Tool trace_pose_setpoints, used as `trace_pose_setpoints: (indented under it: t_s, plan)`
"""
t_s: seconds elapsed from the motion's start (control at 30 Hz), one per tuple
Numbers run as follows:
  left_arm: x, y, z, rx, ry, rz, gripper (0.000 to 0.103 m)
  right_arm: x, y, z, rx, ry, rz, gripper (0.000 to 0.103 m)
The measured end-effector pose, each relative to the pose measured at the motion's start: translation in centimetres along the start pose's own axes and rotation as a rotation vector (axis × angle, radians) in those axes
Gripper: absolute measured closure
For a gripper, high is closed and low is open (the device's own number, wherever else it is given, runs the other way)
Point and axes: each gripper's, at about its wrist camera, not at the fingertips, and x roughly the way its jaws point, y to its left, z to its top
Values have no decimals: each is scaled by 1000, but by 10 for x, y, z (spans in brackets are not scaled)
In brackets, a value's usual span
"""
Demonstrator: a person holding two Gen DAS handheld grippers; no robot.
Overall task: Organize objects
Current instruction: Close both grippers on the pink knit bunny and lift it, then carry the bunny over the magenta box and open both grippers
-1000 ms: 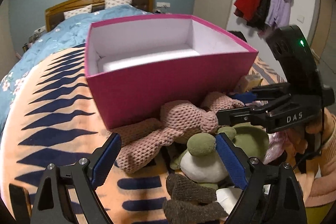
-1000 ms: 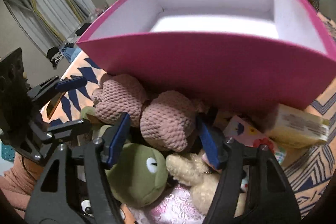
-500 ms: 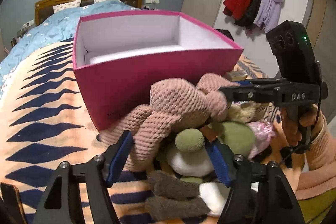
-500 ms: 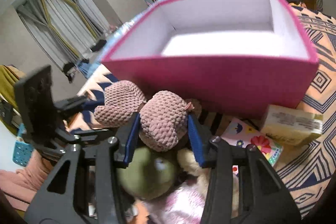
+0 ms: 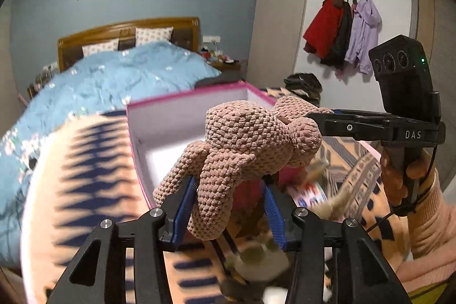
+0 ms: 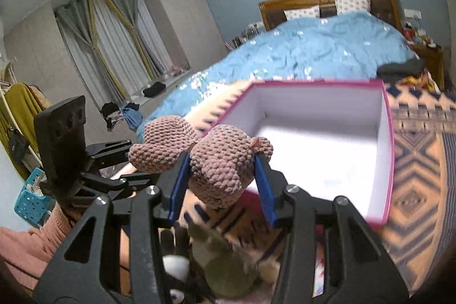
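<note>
A pink knitted plush (image 5: 245, 138) hangs in the air in front of an open pink box (image 5: 159, 118) with a white inside. My left gripper (image 5: 228, 207) has the plush's legs between its blue pads; its jaws are still closing on them. My right gripper (image 6: 222, 181) is shut on the plush's round head (image 6: 225, 164), blue pads pressing both sides. In the left wrist view the right gripper (image 5: 322, 120) reaches in from the right onto the head. In the right wrist view the left gripper (image 6: 142, 161) holds the far end of the plush, left of the box (image 6: 313, 101).
A pile of soft toys lies below, a green frog plush (image 6: 222, 269) among them, blurred. The box sits on an orange and navy patterned blanket (image 6: 416, 161) on a bed with a blue duvet (image 5: 119, 70). A person's hand (image 5: 399, 175) grips the right handle. Coats (image 5: 342, 30) hang on the wall.
Both grippers closed on the pink plush and rose with it, off the toy pile. The box now sits lower in both views, its inside showing.
</note>
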Motion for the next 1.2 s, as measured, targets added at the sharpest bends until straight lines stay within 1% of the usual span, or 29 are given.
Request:
trace_pose_setpoints:
  t_s: [0.07, 0.13, 0.23, 0.33, 0.43, 0.53, 0.63, 0.77, 0.9, 1.0, 1.07, 1.13, 1.2]
  plan:
    - [6, 7, 14, -2, 3, 20, 56, 5, -3, 13, -16, -15, -11, 55]
    - [15, 14, 25, -1, 18, 42, 56, 13, -9, 21, -18, -9, -18, 55]
    - [35, 23, 32, 9, 55, 73, 56, 38, -19, 27, -17, 21, -45, 55]
    - [59, 34, 27, -14, 120, 61, 56, 59, -37, 26, 10, 70, -57, 55]
    - [80, 43, 19, -40, 175, 41, 56, 79, -56, 17, 36, 128, -68, 55]
    - [94, 44, 11, -44, 213, 43, 56, 96, -68, 6, 54, 181, -78, 55]
    - [100, 44, 3, -43, 230, 52, 56, 110, -76, -3, 72, 236, -72, 55]
    - [94, 36, 5, -16, 224, 83, 56, 125, -80, -12, 65, 315, -98, 53]
    - [87, 35, 4, -18, 213, 97, 55, 127, -83, -17, 69, 343, -157, 51]
    - [80, 35, 2, -32, 192, 99, 54, 124, -86, -17, 70, 345, -199, 49]
    - [73, 34, 0, -36, 175, 93, 47, 121, -87, -17, 65, 336, -213, 47]
    - [63, 34, 0, -47, 150, 77, 43, 110, -86, -17, 65, 309, -233, 46]
    - [50, 33, -1, -58, 120, 49, 40, 97, -83, -16, 60, 278, -229, 46]
